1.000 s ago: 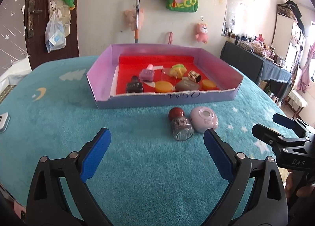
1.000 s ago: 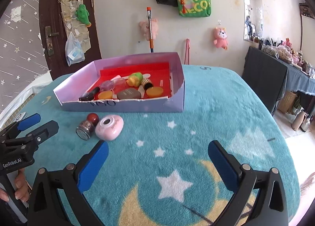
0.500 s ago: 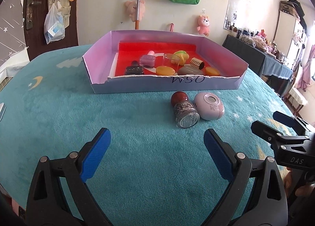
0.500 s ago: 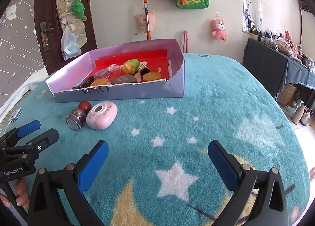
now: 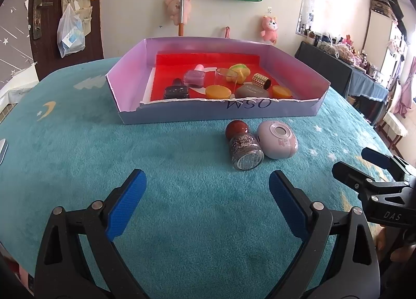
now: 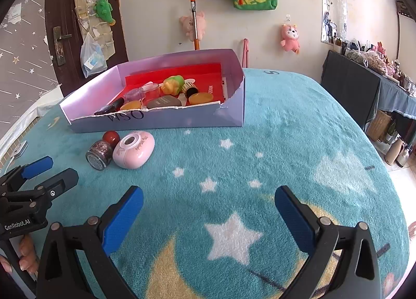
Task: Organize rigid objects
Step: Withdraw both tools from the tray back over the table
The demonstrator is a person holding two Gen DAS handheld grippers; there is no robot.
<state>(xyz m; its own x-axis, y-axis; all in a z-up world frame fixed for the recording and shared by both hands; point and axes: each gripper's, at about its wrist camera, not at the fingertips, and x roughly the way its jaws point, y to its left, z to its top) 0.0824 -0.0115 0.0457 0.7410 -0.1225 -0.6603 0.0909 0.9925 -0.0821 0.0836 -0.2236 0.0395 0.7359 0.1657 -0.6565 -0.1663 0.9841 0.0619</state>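
Note:
A glitter bottle with a red round cap [image 5: 244, 149] [image 6: 102, 151] lies on its side on the teal blanket, touching a pink oval case [image 5: 277, 142] [image 6: 134, 149]. Both lie just in front of a lilac box with a red floor [image 5: 130, 76] [image 6: 235, 106] that holds several small items. My left gripper [image 5: 208, 202] is open and empty, a little short of the bottle; it also shows in the right wrist view [image 6: 49, 171]. My right gripper [image 6: 208, 217] is open and empty, right of the case; it also shows in the left wrist view [image 5: 361, 166].
The table [image 6: 299, 142] is covered by a teal blanket with stars and a moon. A flat white object [image 5: 2, 146] lies at its left edge. A dark table with clutter [image 6: 364, 85] stands at the right. The wall behind carries plush toys and bags.
Both grippers have moved forward toward the box; the bottle and pink case appear closer. Nothing has been grasped.

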